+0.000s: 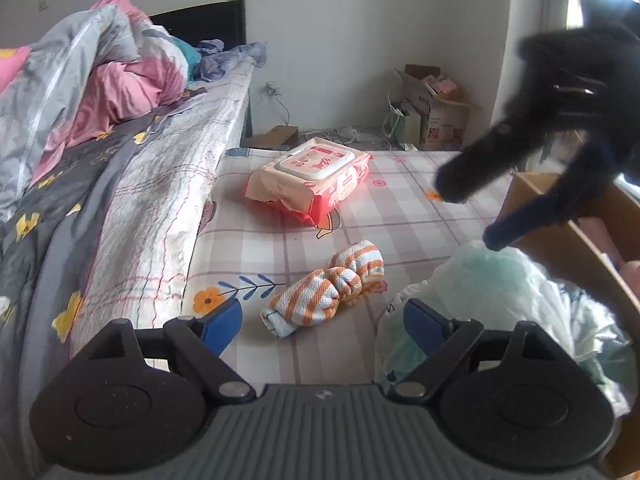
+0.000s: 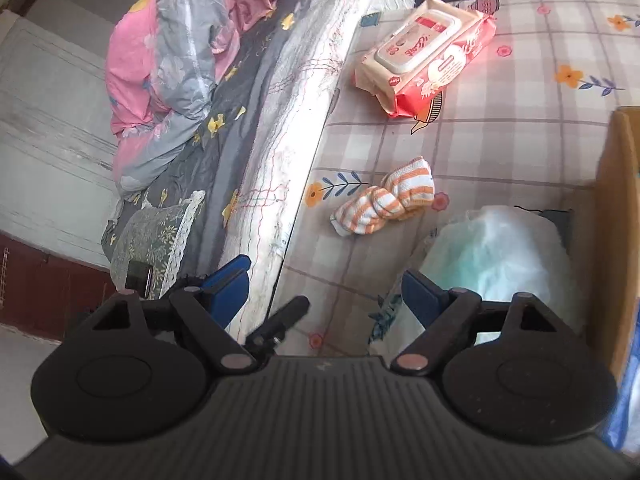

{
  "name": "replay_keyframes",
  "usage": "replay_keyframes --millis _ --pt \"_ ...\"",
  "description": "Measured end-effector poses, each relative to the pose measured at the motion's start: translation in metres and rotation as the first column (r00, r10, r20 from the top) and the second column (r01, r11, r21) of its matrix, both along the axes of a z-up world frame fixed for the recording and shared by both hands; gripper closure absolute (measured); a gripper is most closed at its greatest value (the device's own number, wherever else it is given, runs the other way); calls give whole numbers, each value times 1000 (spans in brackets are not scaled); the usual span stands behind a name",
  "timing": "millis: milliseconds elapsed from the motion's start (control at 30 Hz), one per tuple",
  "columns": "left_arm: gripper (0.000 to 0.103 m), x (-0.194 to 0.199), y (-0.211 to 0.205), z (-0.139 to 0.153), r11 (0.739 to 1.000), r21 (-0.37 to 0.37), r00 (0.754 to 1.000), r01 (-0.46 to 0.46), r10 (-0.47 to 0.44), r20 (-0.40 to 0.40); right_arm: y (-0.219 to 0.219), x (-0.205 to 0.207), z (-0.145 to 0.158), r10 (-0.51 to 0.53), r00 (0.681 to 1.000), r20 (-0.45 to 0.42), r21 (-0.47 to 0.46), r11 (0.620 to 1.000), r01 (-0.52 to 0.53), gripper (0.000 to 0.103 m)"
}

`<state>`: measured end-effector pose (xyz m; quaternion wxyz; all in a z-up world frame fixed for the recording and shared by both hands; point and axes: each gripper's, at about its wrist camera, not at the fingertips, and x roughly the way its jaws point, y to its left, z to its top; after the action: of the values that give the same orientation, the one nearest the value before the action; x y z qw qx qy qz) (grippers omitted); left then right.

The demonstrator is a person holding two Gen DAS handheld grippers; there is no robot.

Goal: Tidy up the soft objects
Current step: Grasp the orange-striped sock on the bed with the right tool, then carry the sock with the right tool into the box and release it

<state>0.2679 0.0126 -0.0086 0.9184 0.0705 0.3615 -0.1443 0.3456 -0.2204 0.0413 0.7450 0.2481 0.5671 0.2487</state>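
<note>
With both the left tongs (image 1: 322, 320) and right tongs (image 2: 324, 292) open and empty, approach the striped cloth (image 1: 326, 288) lying on the checked mat (image 1: 400, 208) at 12 o'clock, and pinch its knotted middle.

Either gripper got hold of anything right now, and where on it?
Nothing. Left gripper and right gripper are both open and empty above the striped cloth.
</note>
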Motion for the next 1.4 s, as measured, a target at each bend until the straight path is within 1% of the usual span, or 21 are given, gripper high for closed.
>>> replay_keyframes --millis 33,133,200,233,267,333,367,467,500,533,600,633,667,700,733,800,867,1000,1133,1267,1400 --pt "14 12 -4 -6 999 26 999 41 -41 -9 6 15 -10 -16 999 -33 1 1000 16 20" --pt "14 41 -18 -23 991 87 995 99 -97 -26 13 52 -46 -84 984 -159 -10 996 83 20" --pt "14 59 -25 -38 985 113 991 129 -124 -50 13 67 -70 -122 965 -230 -28 992 119 20" --pt "14 67 -28 -45 983 129 990 131 -123 -68 14 72 -81 -133 959 -250 -38 991 128 20" --pt "14 74 -30 -53 981 142 989 135 -124 -87 16 77 -89 -139 954 -265 -47 990 131 20" --pt "24 84 -33 -65 978 157 985 138 -119 -123 19 86 -104 -146 948 -282 -58 989 135 20" --pt "26 88 -34 -71 977 161 983 140 -118 -141 20 89 -109 -147 947 -286 -63 989 135 21" --pt "33 93 -34 -80 979 155 980 134 -108 -169 26 97 -123 -144 942 -302 -65 989 131 27" --pt "37 92 -34 -81 979 162 981 127 -99 -167 28 98 -128 -144 942 -303 -65 989 130 30" --pt "49 92 -33 -82 979 166 982 120 -92 -166 29 99 -131 -147 941 -305 -65 989 133 33" --pt "50 93 -29 -80 985 141 982 101 -76 -171 29 102 -140 -159 934 -321 -43 987 154 39" --pt "55 92 -28 -78 988 126 982 91 -68 -175 28 102 -145 -168 928 -331 -28 985 169 43" --pt "57 89 -26 -75 990 114 983 87 -66 -173 27 102 -148 -177 924 -339 -16 983 183 46" --pt "58 86 -26 -71 991 109 984 82 -63 -167 27 102 -149 -185 921 -342 -4 981 195 51" --pt "59 82 -26 -67 991 111 986 79 -61 -157 26 101 -149 -188 920 -343 12 979 204 55" --pt "60 72 -26 -53 992 105 990 75 -61 -130 24 98 -143 -188 925 -331 42 976 214 57" --pt "62 59 -27 -33 994 83 993 73 -65 -98 23 92 -128 -180 940 -290 63 976 206 58" --pt "63 26 -35 12 996 38 996 85 -84 -14 7 70 -83 -167 968 -189 119 974 192 61" --pt "63 -13 -56 53 990 -16 988 140 -139 65 -23 31 -31 -173 982 -75 169 968 183 62" --pt "63 -52 -91 81 968 -84 968 235 -226 108 -70 -22 15 -197 980 35 180 965 188 63" --pt "64 -91 -138 90 927 -137 936 348 -333 116 -127 -85 47 -244 963 117 151 962 225 64"
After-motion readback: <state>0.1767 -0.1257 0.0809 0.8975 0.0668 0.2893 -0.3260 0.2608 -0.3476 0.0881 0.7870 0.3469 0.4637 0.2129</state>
